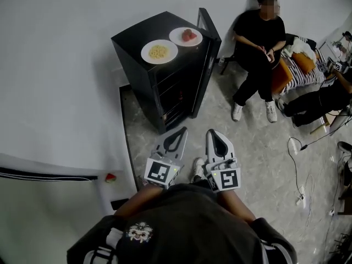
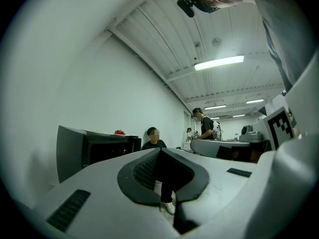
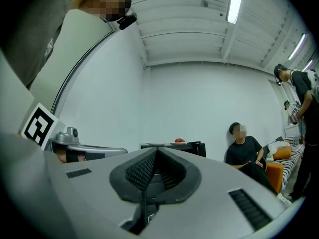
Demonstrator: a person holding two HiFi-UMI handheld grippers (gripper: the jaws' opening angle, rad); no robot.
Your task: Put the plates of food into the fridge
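Observation:
A black mini fridge [image 1: 165, 81] stands on the floor by the wall, its door [image 1: 208, 34] swung open to the right. On its top sit two white plates, one with yellow noodles [image 1: 159, 51] and one with red food [image 1: 186, 36]. My left gripper [image 1: 178, 132] and right gripper [image 1: 215, 135] are held side by side in front of me, well short of the fridge, both shut and holding nothing. The left gripper view has the fridge [image 2: 94, 151] beyond the shut left gripper [image 2: 159, 152]. In the right gripper view the red food [image 3: 179, 141] shows above the shut right gripper [image 3: 156, 151].
A person in black [image 1: 258, 48] sits against the wall just right of the fridge door. Another person [image 1: 324, 100] and striped bedding [image 1: 300, 67] are at the far right. Cables [image 1: 300, 169] trail over the floor. A small red item [image 1: 110, 177] lies on a white ledge at my left.

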